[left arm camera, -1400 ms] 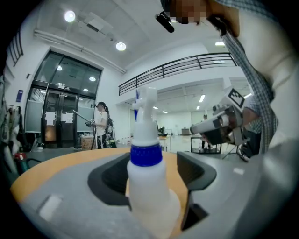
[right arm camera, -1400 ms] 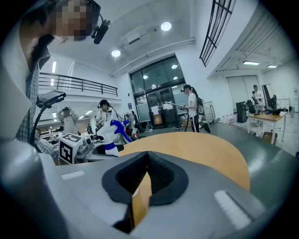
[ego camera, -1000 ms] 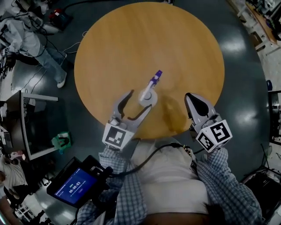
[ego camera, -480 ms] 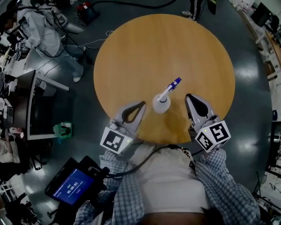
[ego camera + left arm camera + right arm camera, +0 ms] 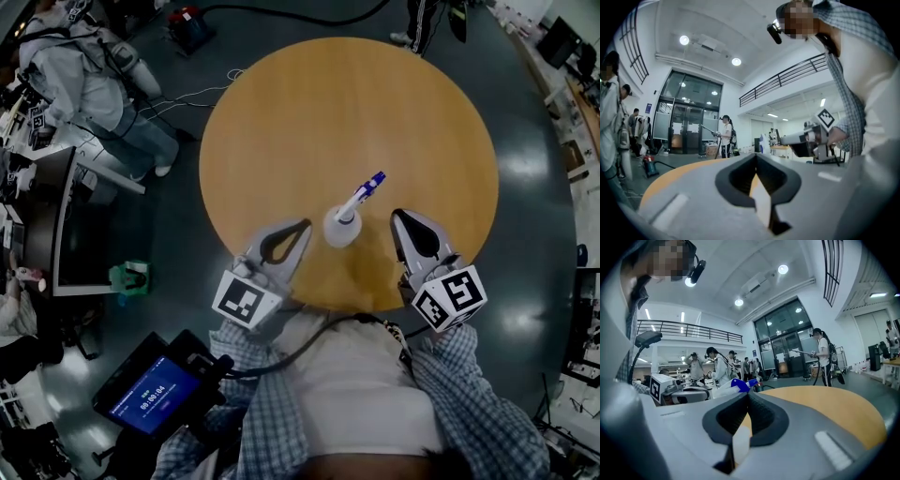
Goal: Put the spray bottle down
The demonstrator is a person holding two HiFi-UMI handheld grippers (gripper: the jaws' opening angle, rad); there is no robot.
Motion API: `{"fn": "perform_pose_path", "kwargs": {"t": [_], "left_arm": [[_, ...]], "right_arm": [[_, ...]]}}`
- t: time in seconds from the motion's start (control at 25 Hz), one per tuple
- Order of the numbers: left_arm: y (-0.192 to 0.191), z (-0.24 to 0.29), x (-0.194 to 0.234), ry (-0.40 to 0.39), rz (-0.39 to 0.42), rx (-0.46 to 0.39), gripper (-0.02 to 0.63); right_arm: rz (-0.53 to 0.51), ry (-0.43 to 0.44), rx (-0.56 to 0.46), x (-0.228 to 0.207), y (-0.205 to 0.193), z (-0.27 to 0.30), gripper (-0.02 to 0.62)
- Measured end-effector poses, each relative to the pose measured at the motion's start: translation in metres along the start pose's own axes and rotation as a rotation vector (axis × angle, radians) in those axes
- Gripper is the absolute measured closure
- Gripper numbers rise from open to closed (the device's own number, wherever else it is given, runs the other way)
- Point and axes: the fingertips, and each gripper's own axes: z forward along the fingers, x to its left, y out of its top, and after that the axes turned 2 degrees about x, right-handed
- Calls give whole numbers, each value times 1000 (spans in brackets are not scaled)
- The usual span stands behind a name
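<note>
Round and wooden, the table (image 5: 375, 112) fills most of the head view, with dark floor around it. The spray bottle (image 5: 342, 226) is seen standing on its base on the table, between the left claw (image 5: 303, 226) and the right claw (image 5: 397, 217), just beside each and touched by neither. Both claws are shown with jaws pressed together and nothing between them. The putting-down is judged done, since the bottle is borne by the table alone. Nothing seems left to be done.
</note>
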Motion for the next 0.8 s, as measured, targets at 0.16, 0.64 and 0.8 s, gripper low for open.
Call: {"fn": "perform_pose_path", "kwargs": {"t": [0.16, 0.64, 0.8], "left_arm": [[-1, -1, -1, -1, -1, -1, 604], [-2, 2, -3, -11, 0, 9, 604], [-3, 5, -5, -17, 3, 12, 604]], "right_arm": [[4, 0, 6, 2, -2, -1, 592], [-2, 1, 8, 1, -1, -2, 592], [-3, 2, 10, -1, 0, -3, 592]]}}
